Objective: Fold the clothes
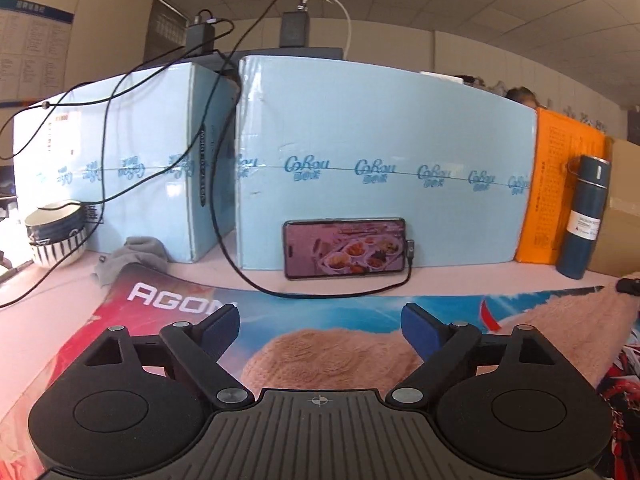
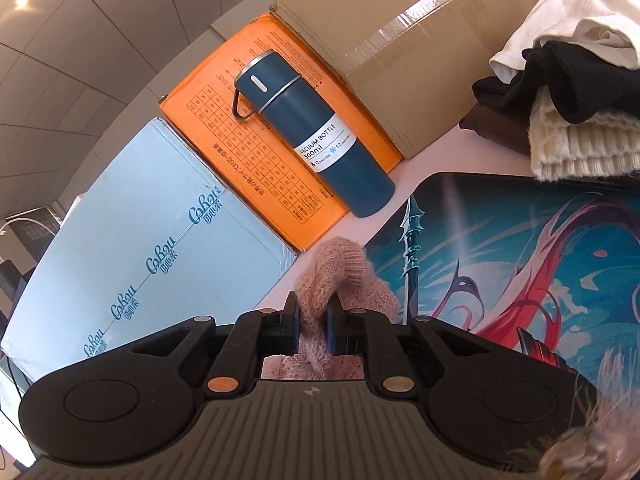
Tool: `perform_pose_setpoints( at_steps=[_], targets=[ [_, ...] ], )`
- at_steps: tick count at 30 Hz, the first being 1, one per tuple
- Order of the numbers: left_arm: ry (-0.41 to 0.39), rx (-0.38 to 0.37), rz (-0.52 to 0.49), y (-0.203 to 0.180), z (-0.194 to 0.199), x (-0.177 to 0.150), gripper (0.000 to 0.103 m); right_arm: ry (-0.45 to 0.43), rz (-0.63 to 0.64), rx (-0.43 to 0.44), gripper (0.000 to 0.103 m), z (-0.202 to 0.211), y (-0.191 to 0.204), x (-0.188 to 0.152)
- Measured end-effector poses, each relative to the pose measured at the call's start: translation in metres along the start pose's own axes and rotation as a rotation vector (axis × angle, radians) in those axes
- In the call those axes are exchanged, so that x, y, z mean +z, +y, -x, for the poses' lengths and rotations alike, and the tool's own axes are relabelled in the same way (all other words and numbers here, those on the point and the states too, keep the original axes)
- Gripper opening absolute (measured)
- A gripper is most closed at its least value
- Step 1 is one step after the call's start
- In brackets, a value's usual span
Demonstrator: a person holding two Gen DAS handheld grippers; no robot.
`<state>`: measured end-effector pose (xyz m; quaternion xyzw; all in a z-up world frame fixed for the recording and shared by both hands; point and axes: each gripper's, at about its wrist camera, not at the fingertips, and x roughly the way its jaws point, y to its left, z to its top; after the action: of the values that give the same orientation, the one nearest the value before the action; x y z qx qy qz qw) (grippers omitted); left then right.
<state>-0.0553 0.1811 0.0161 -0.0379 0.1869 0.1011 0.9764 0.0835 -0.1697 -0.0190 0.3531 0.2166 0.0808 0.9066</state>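
A fluffy pink knitted garment lies on the printed desk mat, spreading to the right edge of the left wrist view. My left gripper stands open just above it, its blue pads wide apart and touching nothing. In the right wrist view my right gripper is shut on a bunched fold of the pink garment, which sticks up between the pads near the mat's corner.
Two light blue boxes form a wall at the back, with a phone leaning on them and cables trailing. An orange box, a dark blue vacuum bottle, a cardboard box and a pile of clothes stand on the right. Bowls and a grey cloth sit at left.
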Motion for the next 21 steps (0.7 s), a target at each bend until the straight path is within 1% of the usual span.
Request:
perform_pose_setpoints(
  at_steps=[1,2,3,4,5,6,7,8,10,11,12,13,14,15,16,17,18,20,21],
  targets=[
    [0.03,-0.038,-0.032,-0.009,-0.004,-0.001,0.091,0.013,-0.009,-0.007,0.017,-0.001,-0.001,-0.001],
    [0.057,-0.06,-0.058,-0.016,-0.01,-0.003,0.091,0.025,-0.019,-0.009,0.027,-0.002,-0.002,-0.001],
    [0.086,-0.067,-0.075,-0.021,-0.016,-0.005,0.091,0.036,-0.03,-0.007,0.036,-0.002,-0.003,-0.002],
    [0.111,-0.051,-0.082,-0.023,-0.023,-0.008,0.091,0.046,-0.041,-0.006,0.051,-0.003,-0.003,-0.003],
    [0.136,-0.032,-0.088,-0.024,-0.03,-0.01,0.091,0.056,-0.046,-0.003,0.061,-0.003,-0.004,-0.003],
    [0.161,-0.013,-0.093,-0.025,-0.037,-0.013,0.091,0.065,-0.046,0.002,0.063,-0.004,-0.003,-0.004],
    [0.173,0.012,-0.081,-0.023,-0.041,-0.015,0.091,0.073,-0.043,0.002,0.064,-0.005,-0.003,-0.005],
    [0.181,0.019,-0.061,-0.019,-0.043,-0.016,0.091,0.082,-0.039,-0.003,0.065,-0.007,-0.003,-0.006],
    [0.188,0.021,-0.01,-0.009,-0.045,-0.017,0.09,0.098,-0.035,-0.015,0.065,-0.011,-0.003,-0.008],
    [0.187,0.019,0.02,-0.003,-0.045,-0.017,0.089,0.1,-0.03,-0.021,0.063,-0.012,-0.003,-0.009],
    [0.186,0.026,0.033,0.001,-0.044,-0.017,0.082,0.099,-0.023,-0.028,0.062,-0.013,-0.002,-0.009],
    [0.184,0.034,0.043,0.005,-0.043,-0.017,0.066,0.096,-0.015,-0.033,0.059,-0.013,-0.002,-0.01],
    [0.184,0.042,0.049,0.008,-0.043,-0.017,0.059,0.093,-0.009,-0.039,0.053,-0.014,-0.001,-0.011],
    [0.181,0.046,0.061,0.013,-0.043,-0.016,0.046,0.09,-0.003,-0.046,0.049,-0.014,-0.001,-0.011],
    [0.173,0.047,0.072,0.018,-0.042,-0.015,0.034,0.088,0.005,-0.052,0.043,-0.015,-0.001,-0.011],
    [0.164,0.055,0.084,0.022,-0.041,-0.015,0.029,0.086,0.013,-0.061,0.037,-0.015,-0.001,-0.011],
    [0.149,0.062,0.094,0.025,-0.039,-0.013,0.021,0.084,0.022,-0.071,0.033,-0.016,-0.001,-0.011],
    [0.113,0.078,0.115,0.032,-0.035,-0.01,0.019,0.072,0.048,-0.074,0.024,-0.016,0.001,-0.01],
    [0.091,0.083,0.127,0.035,-0.033,-0.008,0.018,0.065,0.062,-0.073,0.022,-0.016,0.003,-0.009]
  ],
)
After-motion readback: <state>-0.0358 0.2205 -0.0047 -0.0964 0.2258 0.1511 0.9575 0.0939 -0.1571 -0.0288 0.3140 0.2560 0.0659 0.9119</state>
